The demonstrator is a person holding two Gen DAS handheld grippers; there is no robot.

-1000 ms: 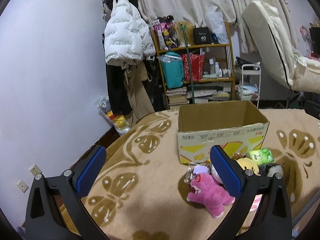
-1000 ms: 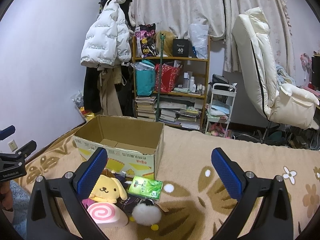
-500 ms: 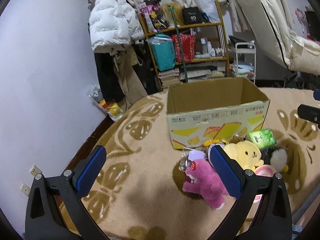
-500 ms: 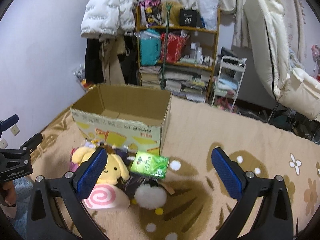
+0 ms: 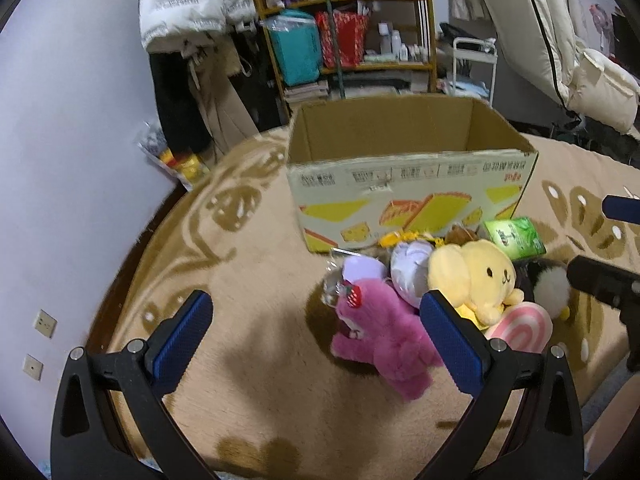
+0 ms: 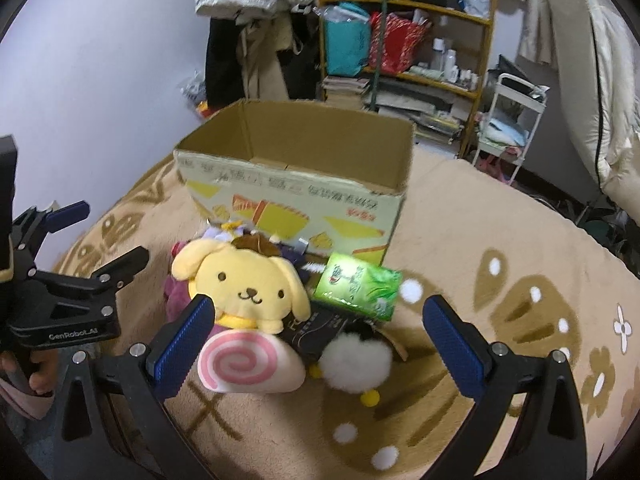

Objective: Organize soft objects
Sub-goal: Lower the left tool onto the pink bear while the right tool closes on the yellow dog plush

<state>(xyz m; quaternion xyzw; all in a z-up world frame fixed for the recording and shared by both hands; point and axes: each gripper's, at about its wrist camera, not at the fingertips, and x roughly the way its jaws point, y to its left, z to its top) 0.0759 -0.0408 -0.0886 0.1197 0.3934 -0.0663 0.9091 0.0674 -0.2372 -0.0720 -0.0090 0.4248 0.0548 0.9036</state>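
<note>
A heap of soft toys lies in front of an open cardboard box (image 5: pixel 408 184) (image 6: pixel 296 200) on the beige blanket. A pink plush bear (image 5: pixel 380 336) lies nearest my left gripper (image 5: pixel 316 332), which stands open with the bear by its right finger. Beside the bear sit a yellow dog plush (image 5: pixel 472 276) (image 6: pixel 244 284), a pink swirl-roll plush (image 6: pixel 244 364) (image 5: pixel 520 328), a white fluffy ball (image 6: pixel 356 360) and a green pack (image 6: pixel 356 284) (image 5: pixel 514 236). My right gripper (image 6: pixel 316 344) hangs open over the swirl roll and the fluffy ball, holding nothing.
The box is empty inside. Behind it stand a cluttered wooden shelf (image 5: pixel 352 32), hanging coats (image 5: pixel 196 12) and a white cart (image 6: pixel 512 120). A cream recliner (image 5: pixel 560 48) fills the right. The blanket's left edge drops off near the wall (image 5: pixel 60 160). A hand (image 6: pixel 24 376) holds the left gripper.
Both grippers have tilted downward and moved closer to the toy heap. The toys and box now fill more of each view. Neither gripper has taken hold of anything.
</note>
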